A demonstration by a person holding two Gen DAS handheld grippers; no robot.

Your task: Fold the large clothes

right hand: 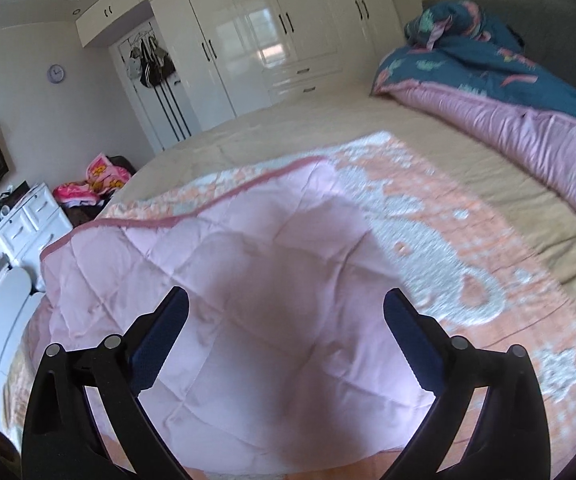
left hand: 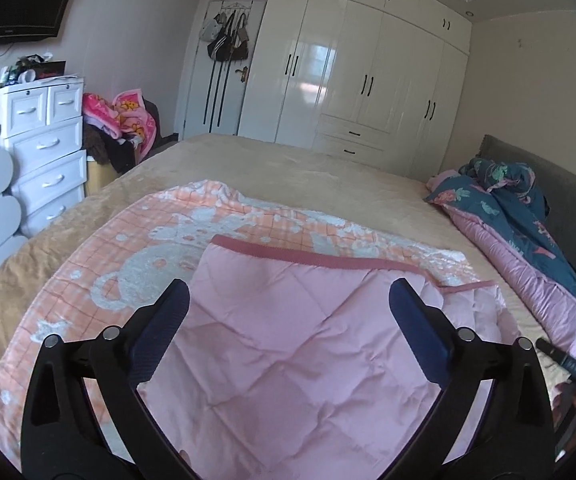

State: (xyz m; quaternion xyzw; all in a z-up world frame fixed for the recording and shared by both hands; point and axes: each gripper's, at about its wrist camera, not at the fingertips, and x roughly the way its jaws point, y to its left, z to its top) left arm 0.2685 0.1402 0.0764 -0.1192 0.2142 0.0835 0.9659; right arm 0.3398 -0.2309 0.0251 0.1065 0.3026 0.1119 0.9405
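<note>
A large quilt lies on the bed, its orange and white patterned side [left hand: 136, 248] facing up and a plain pink quilted flap [left hand: 308, 320] folded over it, edged by a darker pink band [left hand: 320, 258]. My left gripper [left hand: 290, 300] hovers over the flap, jaws wide open, nothing between them. In the right wrist view the same pink flap [right hand: 228, 280] covers the patterned side [right hand: 448, 248]. My right gripper [right hand: 286, 304] is also open above the flap and holds nothing. Part of the other gripper [left hand: 572, 368] shows at the right edge of the left wrist view.
The tan bed cover [left hand: 288, 168] stretches to the white wardrobe [left hand: 368, 80]. A rolled blue and pink duvet [left hand: 528, 220] lies along the grey headboard [left hand: 568, 184]. A white chest of drawers [left hand: 44, 148] and a pile of clothes [left hand: 124, 124] stand left of the bed.
</note>
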